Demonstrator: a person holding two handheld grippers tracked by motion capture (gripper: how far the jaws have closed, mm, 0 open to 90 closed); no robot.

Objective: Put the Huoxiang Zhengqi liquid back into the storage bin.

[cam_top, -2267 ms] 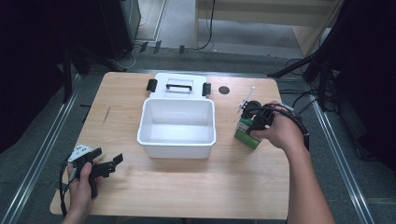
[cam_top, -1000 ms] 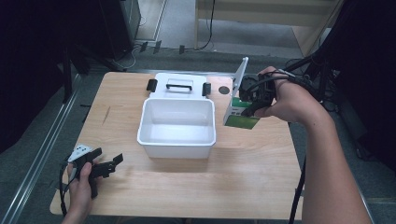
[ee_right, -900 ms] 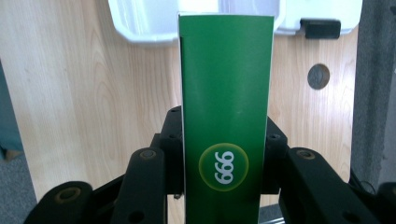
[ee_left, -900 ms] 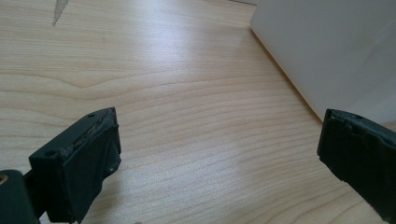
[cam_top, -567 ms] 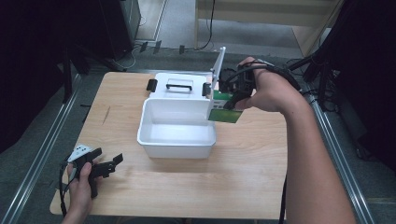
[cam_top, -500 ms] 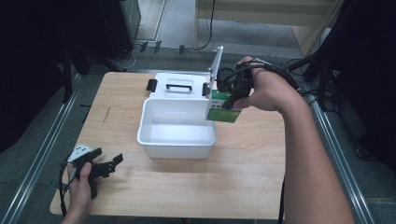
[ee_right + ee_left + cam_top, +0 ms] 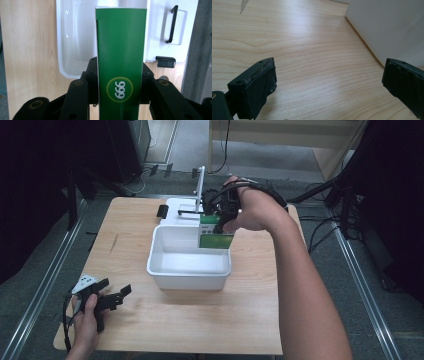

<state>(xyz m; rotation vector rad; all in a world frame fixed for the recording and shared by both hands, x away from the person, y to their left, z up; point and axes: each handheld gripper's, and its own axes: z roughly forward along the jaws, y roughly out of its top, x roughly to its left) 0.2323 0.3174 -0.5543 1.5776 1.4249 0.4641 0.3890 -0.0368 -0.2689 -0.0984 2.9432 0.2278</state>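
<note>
**A:** Where did you have your left gripper (image 7: 111,296)?

**B:** You rested it low on the near left part of the table (image 7: 200,320), jaws spread wide with nothing between them. In the left gripper view only bare wood lay between the two pads, and the white wall of the bin (image 7: 387,27) stood just beyond, to one side.

**A:** And farther in?

**B:** The white bin (image 7: 190,270) sat near the middle of the table, open and empty as far as you could see.

**A:** What about your right gripper (image 7: 216,217)?

**B:** You held it over the bin's far right corner, jaws clamped on the two sides of a green box (image 7: 215,238). The right gripper view showed the green box (image 7: 121,50) pinched upright between the pads, over the bin's rim.

**A:** Behind that?

**B:** The white lid (image 7: 181,210) with its black handle lay flat on the table, touching the bin's far side.
</note>
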